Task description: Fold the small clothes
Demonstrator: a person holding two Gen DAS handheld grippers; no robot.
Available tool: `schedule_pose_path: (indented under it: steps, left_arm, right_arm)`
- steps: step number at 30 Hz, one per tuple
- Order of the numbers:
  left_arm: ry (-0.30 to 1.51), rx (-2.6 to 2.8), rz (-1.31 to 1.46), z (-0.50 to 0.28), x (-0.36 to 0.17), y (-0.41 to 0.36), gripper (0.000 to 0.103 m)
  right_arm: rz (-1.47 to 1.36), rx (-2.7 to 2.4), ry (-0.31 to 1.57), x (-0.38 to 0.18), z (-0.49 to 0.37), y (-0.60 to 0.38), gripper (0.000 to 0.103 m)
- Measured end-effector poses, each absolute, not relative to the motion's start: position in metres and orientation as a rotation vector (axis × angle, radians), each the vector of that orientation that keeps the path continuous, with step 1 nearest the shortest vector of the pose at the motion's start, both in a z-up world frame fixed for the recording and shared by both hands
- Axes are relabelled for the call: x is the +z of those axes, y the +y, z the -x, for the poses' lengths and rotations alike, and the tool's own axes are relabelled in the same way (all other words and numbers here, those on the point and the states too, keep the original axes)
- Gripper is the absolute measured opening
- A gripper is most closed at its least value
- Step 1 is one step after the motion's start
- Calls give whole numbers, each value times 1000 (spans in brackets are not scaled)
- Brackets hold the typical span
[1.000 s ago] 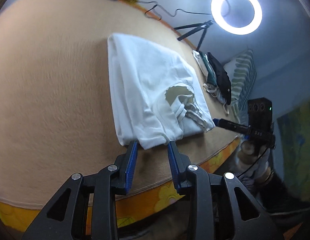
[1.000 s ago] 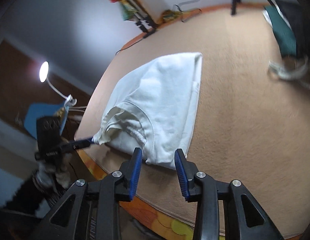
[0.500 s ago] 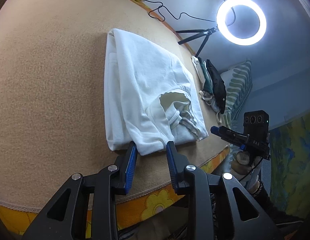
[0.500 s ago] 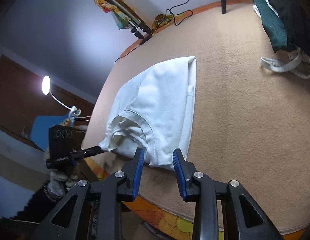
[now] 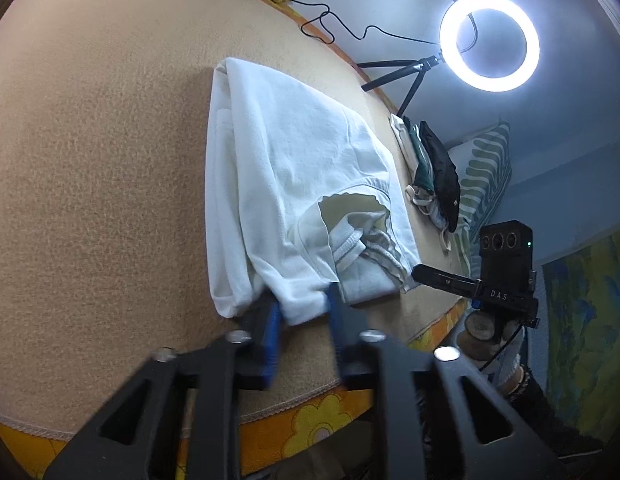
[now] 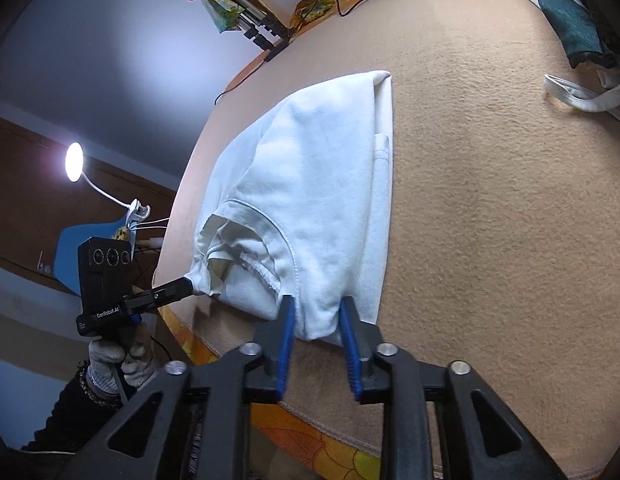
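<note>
A white shirt (image 5: pixel 294 168) (image 6: pixel 317 168), folded lengthwise, lies on the tan blanket (image 5: pixel 90 160) with its neck opening toward the near edge. My left gripper (image 5: pixel 304 304) is at the shirt's near left corner. Its jaws are closing, and the cloth fills the gap between the blue pads. My right gripper (image 6: pixel 317 308) is at the near right corner, its jaws likewise closing with bunched cloth between the pads. Each view shows the other gripper (image 5: pixel 419 272) (image 6: pixel 182 288) from the side, its tip against the shirt.
A pile of dark and green clothes (image 5: pixel 433 168) (image 6: pixel 565 16) lies at the far right of the blanket. A ring light (image 5: pixel 489 42) stands behind it, and a desk lamp (image 6: pixel 74 162) at the left. The blanket's front edge (image 5: pixel 310 396) runs just under both grippers.
Both grippers' jaws have narrowed onto the shirt's near corners. The hands have stayed about where they were.
</note>
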State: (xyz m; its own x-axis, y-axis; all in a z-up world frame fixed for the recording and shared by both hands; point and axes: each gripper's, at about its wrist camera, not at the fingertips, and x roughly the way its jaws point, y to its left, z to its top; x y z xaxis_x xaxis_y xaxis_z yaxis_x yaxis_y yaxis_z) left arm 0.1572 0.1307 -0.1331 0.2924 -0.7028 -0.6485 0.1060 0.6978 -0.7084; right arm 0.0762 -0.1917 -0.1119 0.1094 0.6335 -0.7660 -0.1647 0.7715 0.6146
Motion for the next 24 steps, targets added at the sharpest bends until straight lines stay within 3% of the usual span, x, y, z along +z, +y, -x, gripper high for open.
schedule_pose_path:
  steps: [3,8,16,17,20,24]
  left_arm:
    - [1126,-572,573,-155,-126,131,6]
    - [1037,-537,432,-148,-98,140,5]
    - [1154,-512,277,-144,-127,124,6]
    - [1159,-511,255,-143,-125,123,7]
    - [1138,-482,205,-136,-112,125,11]
    - [1031,-455,200,-130,-84,134,11]
  right_arm:
    - [-412,620,1301,-100,-73,-189,3]
    - [-500,630,1217,-73,-68,-209,2]
    - [-375,539,1349,-105,-60,-200,2]
    - [-319,535,1341,-101,-60,-195,3]
    - [-170,479,1306,-88,-60,-189,18]
    - [-135,492,1185,-66,-61,-189,19]
